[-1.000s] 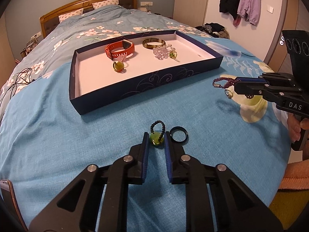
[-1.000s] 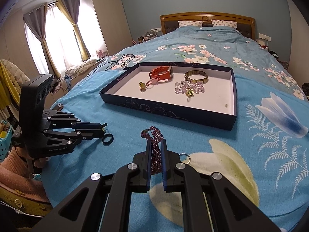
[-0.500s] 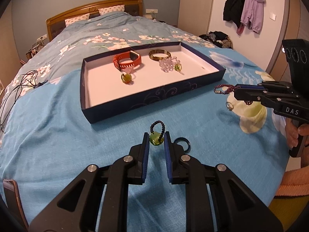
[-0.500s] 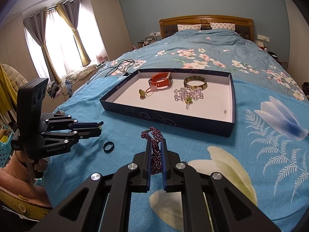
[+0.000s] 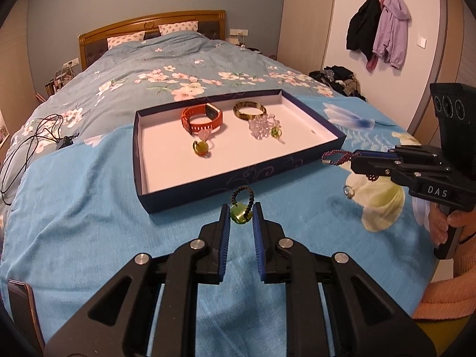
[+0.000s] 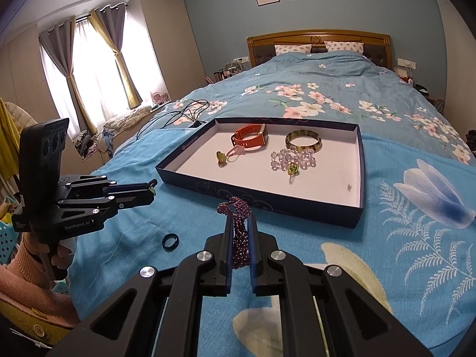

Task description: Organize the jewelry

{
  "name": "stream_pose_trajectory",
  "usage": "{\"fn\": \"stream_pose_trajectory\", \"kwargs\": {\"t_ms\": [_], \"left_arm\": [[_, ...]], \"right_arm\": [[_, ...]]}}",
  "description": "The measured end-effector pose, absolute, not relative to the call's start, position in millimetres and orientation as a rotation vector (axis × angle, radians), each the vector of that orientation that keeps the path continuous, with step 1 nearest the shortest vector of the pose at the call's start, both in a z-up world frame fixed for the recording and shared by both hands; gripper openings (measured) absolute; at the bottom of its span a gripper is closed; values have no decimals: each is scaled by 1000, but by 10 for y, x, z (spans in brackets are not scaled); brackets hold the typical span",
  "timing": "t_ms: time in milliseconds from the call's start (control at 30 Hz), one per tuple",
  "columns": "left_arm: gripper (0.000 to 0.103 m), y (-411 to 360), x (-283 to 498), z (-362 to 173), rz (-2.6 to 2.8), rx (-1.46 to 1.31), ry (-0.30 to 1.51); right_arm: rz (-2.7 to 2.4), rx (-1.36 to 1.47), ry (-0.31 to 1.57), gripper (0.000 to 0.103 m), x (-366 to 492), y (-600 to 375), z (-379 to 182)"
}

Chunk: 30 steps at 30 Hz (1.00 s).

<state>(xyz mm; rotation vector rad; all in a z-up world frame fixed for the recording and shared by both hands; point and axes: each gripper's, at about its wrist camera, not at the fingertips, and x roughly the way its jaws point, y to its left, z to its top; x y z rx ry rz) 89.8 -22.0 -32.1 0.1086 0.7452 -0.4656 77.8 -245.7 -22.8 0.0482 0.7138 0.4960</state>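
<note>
- Left gripper: fingers clamped on a green stone pendant with a black beaded loop standing up above the fingertips; held above the blue bedspread, near the tray's front wall.
- Right gripper: fingers pressed together on a purple beaded bracelet, beads bunching out over the tips and hanging down between the blue pads.
- Dark blue tray on the bed, white inside: orange watch band, brown bangle, clear bead cluster with a small green charm, and a green-and-pink pendant lying just in front of the watch band.
- Black ring on the bedspread between the two grippers.
- Small silver ring on the bedspread below the right gripper's fingers.
- Black cables on the bedspread left of the tray.
</note>
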Motion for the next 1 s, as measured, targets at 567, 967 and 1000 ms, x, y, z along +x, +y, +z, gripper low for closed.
{"fn": "stream_pose_trajectory", "kwargs": {"t_ms": [567, 967, 1000], "left_arm": [[16, -222, 992, -169, -454, 73, 700], [16, -234, 1108, -107, -442, 69, 684], [16, -235, 1121, -106, -442, 69, 684]], "right_arm": [[489, 50, 687, 7, 971, -2445, -155], [487, 42, 676, 7, 1121, -2458, -103], [487, 43, 675, 7, 1109, -2461, -99]]}}
